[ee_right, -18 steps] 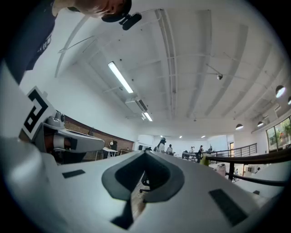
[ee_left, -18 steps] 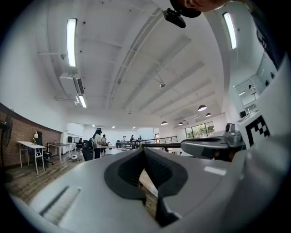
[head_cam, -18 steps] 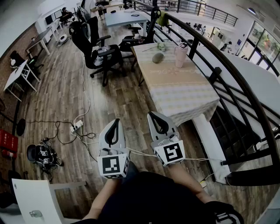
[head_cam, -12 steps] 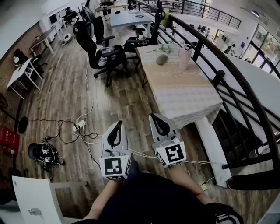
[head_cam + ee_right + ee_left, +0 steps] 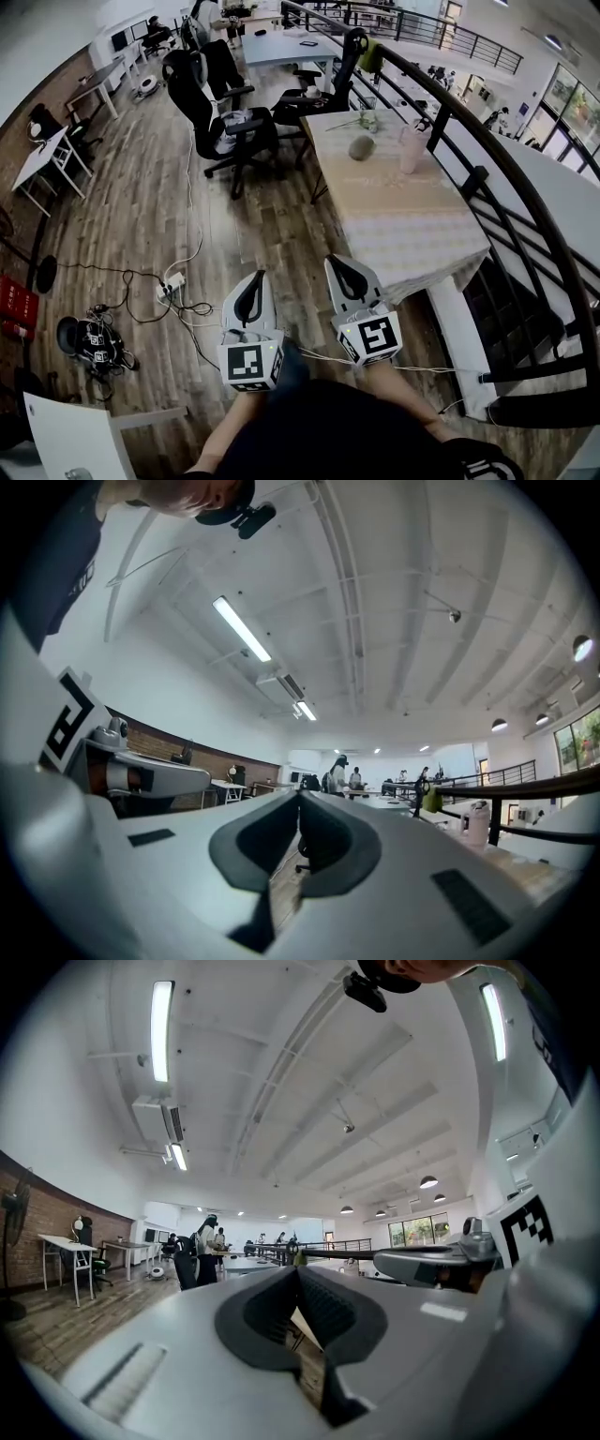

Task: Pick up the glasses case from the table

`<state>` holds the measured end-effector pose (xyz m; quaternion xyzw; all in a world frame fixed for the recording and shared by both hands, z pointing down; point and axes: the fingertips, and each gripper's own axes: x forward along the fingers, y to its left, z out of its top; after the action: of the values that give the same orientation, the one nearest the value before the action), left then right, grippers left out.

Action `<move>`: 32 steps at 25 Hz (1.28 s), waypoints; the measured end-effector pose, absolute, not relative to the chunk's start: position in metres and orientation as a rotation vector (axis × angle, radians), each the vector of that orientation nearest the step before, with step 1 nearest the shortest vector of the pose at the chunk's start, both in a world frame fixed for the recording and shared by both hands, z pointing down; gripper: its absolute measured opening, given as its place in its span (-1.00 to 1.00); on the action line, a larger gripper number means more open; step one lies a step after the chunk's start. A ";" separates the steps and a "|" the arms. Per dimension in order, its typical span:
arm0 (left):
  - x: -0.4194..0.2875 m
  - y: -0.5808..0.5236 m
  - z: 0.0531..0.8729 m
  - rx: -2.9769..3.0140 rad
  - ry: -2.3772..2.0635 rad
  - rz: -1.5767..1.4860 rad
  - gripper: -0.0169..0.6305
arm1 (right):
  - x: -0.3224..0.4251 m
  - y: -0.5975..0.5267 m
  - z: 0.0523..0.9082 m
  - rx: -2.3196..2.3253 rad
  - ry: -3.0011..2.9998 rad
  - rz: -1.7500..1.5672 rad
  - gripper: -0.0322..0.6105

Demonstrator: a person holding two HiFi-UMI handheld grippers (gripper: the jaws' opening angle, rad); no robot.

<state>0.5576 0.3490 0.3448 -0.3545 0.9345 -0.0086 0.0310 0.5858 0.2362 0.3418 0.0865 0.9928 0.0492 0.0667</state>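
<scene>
As the beige checked-cloth table (image 5: 412,234) has slid nearer in view, the grey-green oval glasses case (image 5: 361,147) on it stays well ahead. My left gripper (image 5: 253,277) and right gripper (image 5: 336,262) are both clenched, empty, so I'm only approaching.

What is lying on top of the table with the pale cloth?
A grey oval glasses case, a pink cup and a small glass with a plant. The cloth hides the surface underneath.

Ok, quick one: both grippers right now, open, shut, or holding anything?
Left gripper: shut, nothing between its jaws.
Right gripper: shut, nothing between its jaws.
</scene>
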 end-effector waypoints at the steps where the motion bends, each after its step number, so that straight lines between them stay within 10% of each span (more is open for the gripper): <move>1: 0.542 0.347 0.346 -1.091 2.877 -0.026 -0.91 | 0.571 0.234 0.344 0.260 2.995 0.151 -0.88; 16: 0.325 0.329 0.343 -1.145 2.843 -0.064 -0.91 | 0.370 0.213 0.338 0.162 2.998 0.161 -0.88; 32: 0.258 0.322 0.353 -1.196 2.827 -0.057 -0.91 | 0.293 0.212 0.351 0.164 3.017 0.164 -0.60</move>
<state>0.2580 0.3222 0.3532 -0.3894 0.9202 -0.0187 0.0355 0.2928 0.2122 0.3505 0.0539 0.9954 0.0540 0.0576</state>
